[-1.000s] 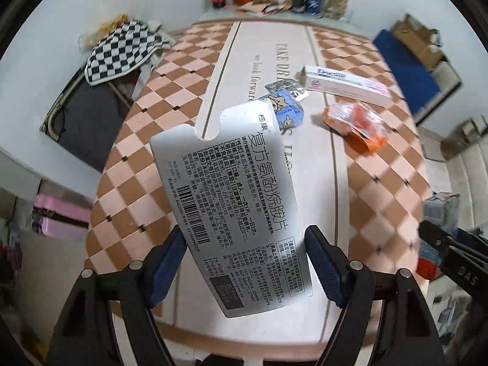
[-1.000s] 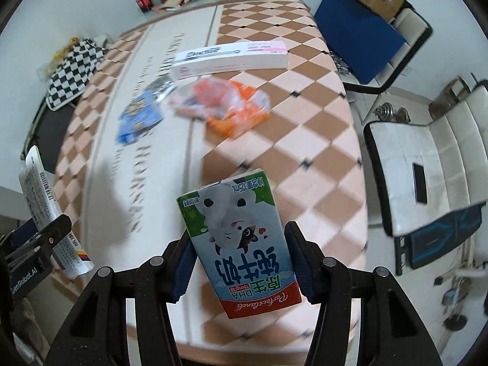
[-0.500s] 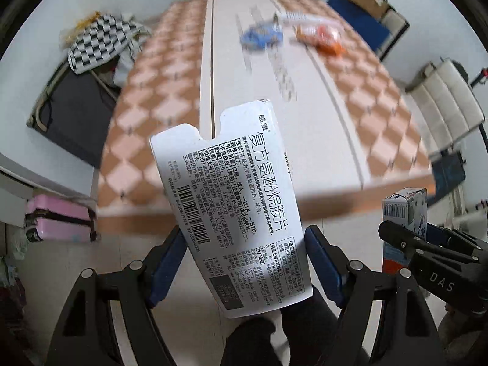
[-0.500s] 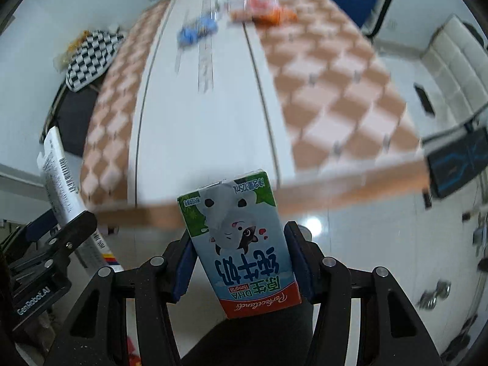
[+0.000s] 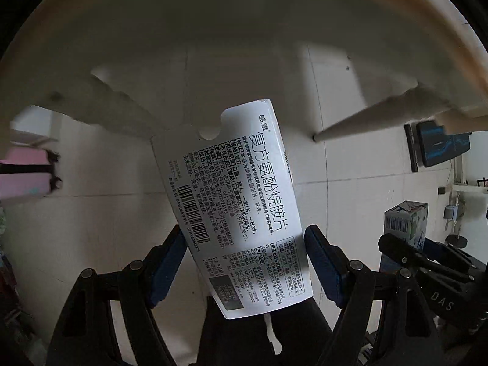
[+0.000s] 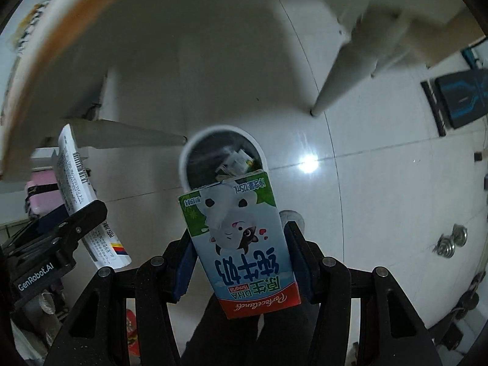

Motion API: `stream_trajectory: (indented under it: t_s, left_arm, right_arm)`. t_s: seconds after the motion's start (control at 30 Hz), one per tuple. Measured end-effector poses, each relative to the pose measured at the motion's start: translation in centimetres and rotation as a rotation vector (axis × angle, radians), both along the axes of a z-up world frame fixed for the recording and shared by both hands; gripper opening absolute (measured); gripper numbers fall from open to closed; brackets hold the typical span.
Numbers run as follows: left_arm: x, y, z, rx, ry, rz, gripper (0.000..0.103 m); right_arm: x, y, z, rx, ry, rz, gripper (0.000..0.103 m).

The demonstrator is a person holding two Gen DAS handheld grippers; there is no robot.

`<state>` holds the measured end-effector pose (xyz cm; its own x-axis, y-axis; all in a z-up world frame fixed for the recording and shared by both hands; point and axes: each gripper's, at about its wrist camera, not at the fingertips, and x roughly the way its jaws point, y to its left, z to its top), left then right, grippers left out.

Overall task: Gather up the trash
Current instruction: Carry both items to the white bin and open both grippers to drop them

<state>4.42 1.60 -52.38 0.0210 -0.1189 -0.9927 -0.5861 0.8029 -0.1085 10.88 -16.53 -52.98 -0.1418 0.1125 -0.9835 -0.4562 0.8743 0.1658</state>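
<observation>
The left gripper (image 5: 245,262) clamps a flattened white medicine box (image 5: 235,204); the right gripper (image 6: 241,265) grips a cow-printed milk carton (image 6: 241,244). Beyond it, a white trash bin (image 6: 186,158) holds wrappers.

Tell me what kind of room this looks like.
Probably a lived-in home or office room: a tiled floor, the underside of a table overhead, and a white trash bin already holding litter.
</observation>
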Motion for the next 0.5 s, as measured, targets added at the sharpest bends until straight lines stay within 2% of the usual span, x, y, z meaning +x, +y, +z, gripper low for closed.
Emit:
stream_trajectory:
  t_s: [0.1,0.23,0.27,0.3,0.33,0.4,0.47,0.5]
  left_arm:
    - [0.5,0.0,-4.7,-0.063,0.018,-0.012,0.077]
    - [0.9,1.2,-10.0,-0.166,0.032,0.045,0.078]
    - [1.0,1.7,-11.1,-0.186,0.034,0.064,0.081]
    - [0.8,2.1,-11.7,-0.199,0.034,0.083,0.093]
    - [0.7,2.6,-12.3,-0.201,0.033,0.101,0.099]
    - [0.2,3.2,-12.8,-0.184,0.032,0.126,0.100]
    - [-0.5,3.5,-13.1,-0.177,0.041,0.148,0.100]
    - [-1.0,3.8,-13.1,-0.169,0.044,0.156,0.100]
  right_arm:
    - [0.3,-0.3,-4.8,-0.002,0.029,-0.019,0.057]
    - [0.9,0.2,-9.9,0.003,0.051,-0.017,0.057]
    - [1.0,0.4,-11.5,0.013,0.066,-0.019,0.057]
    - [1.3,0.9,-12.4,0.019,0.075,-0.024,0.058]
    - [1.4,1.3,-13.9,0.029,0.092,-0.028,0.058]
    - [1.6,2.1,-15.8,0.050,0.117,-0.030,0.060]
    - [1.5,2.7,-17.3,0.076,0.142,-0.039,0.081]
    - [1.5,2.9,-18.0,0.096,0.159,-0.043,0.095]
